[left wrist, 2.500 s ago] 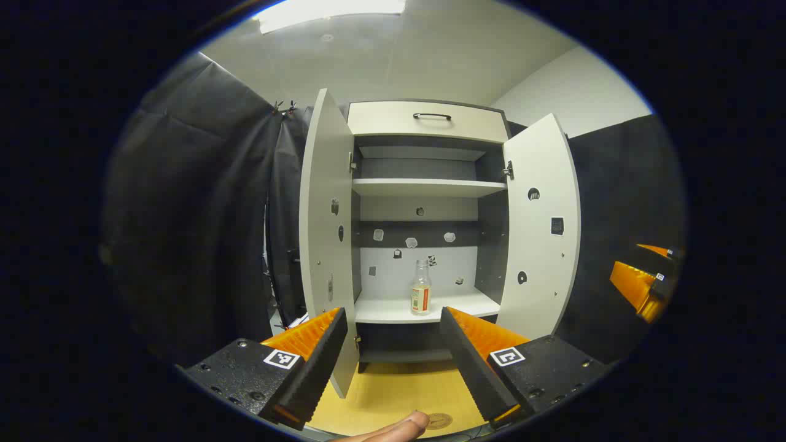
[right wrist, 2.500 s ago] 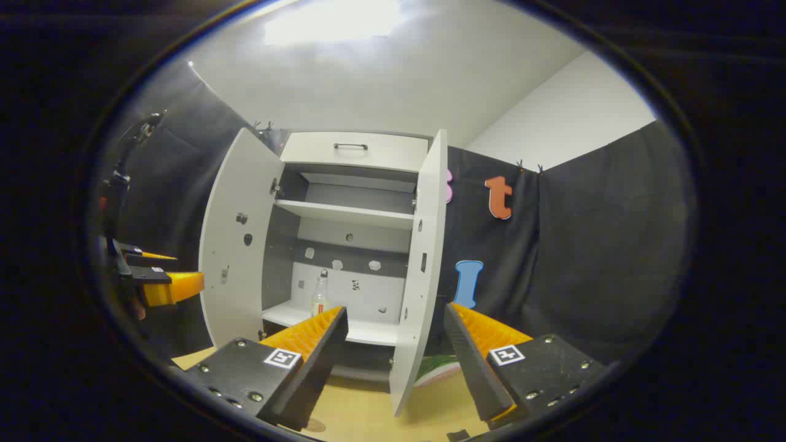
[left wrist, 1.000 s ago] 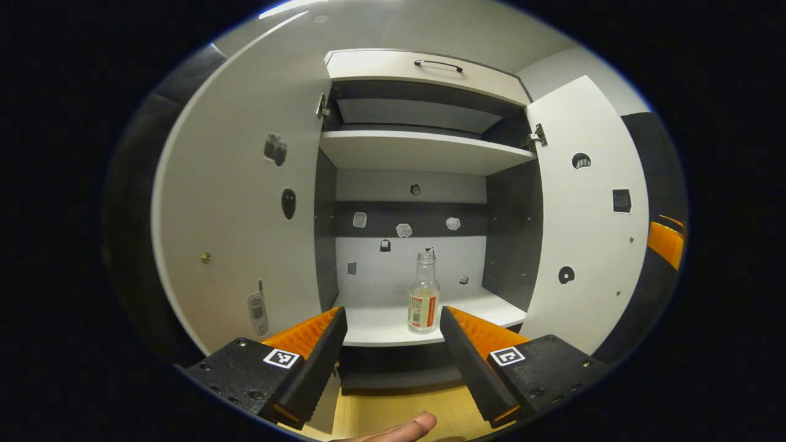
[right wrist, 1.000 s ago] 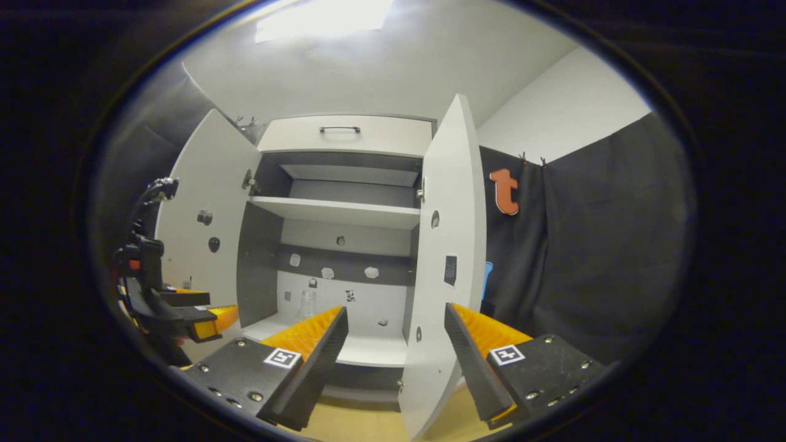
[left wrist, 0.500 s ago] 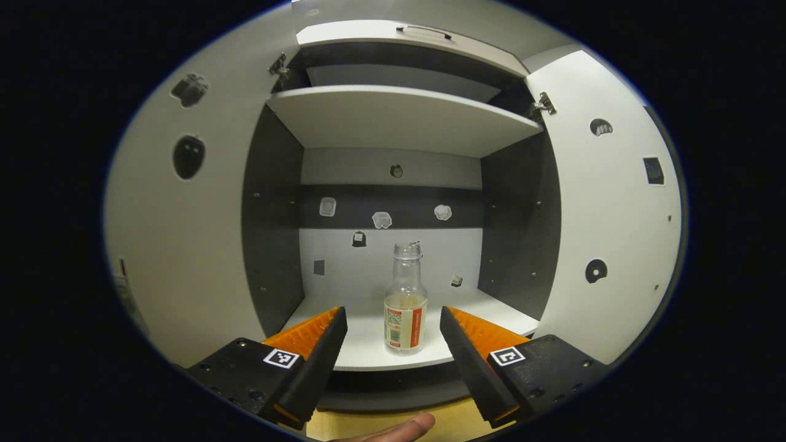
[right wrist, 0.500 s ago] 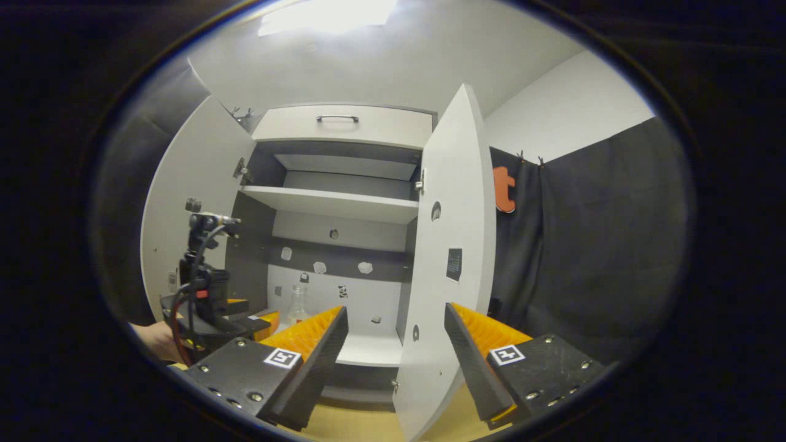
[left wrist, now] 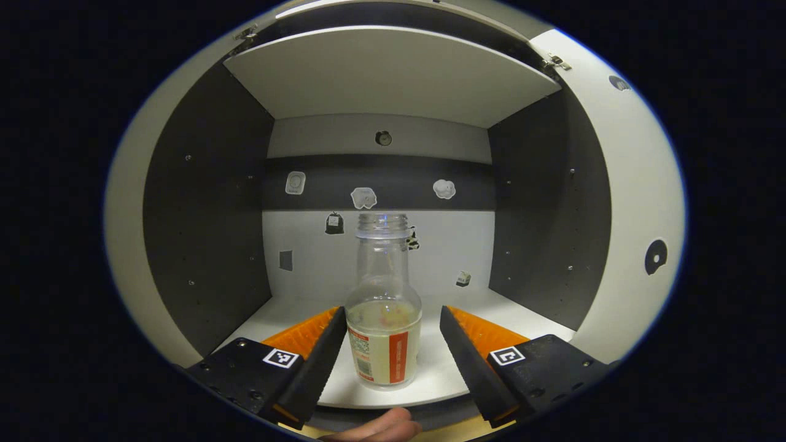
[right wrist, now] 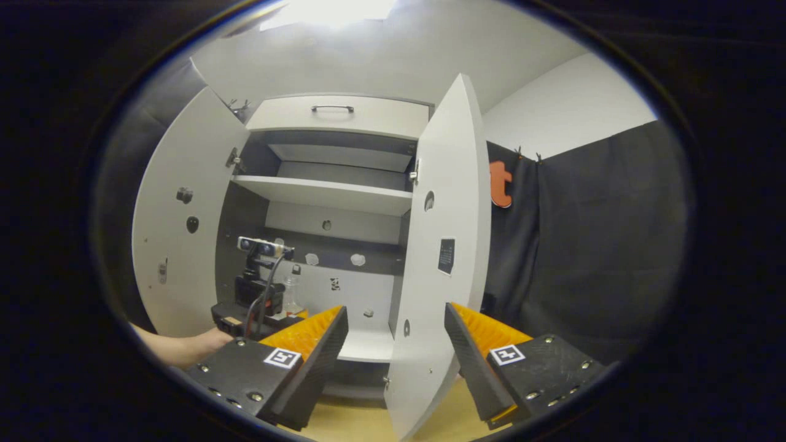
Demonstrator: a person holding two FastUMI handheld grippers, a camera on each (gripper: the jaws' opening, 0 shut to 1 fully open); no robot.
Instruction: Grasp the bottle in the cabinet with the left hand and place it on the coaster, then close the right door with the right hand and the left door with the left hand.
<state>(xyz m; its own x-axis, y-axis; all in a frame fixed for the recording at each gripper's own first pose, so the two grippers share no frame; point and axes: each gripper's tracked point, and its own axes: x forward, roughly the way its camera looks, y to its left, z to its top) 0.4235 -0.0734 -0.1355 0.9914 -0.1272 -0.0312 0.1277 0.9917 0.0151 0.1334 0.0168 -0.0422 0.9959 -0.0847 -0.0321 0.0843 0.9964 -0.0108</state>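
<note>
**Bottle between parted fingers, not gripped**

At the front edge of the lower shelf (left wrist: pixel 430 374) the bottle (left wrist: pixel 384 319) stands upright, capless, a little pale liquid in it, label facing out. Left gripper (left wrist: pixel 388 344) reaches into the cabinet (left wrist: pixel 202 233); its fingers stand apart, one on each side of the bottle. Left finger lies just beside the glass, contact unclear; right finger shows a gap. No grip yet. A fingertip (left wrist: pixel 377 426) shows at the bottom edge of the left gripper view.

Right gripper view: right gripper (right wrist: pixel 396 344) hangs spread wide, holding nothing, in front of the right door (right wrist: pixel 439 264), whose edge lies between its fingers. Both doors open; left door (right wrist: pixel 178 245) swung wide. Left gripper (right wrist: pixel 270 310), with the hand (right wrist: pixel 196 344) behind it, sits at the shelf by the bottle (right wrist: pixel 290 296).
</note>
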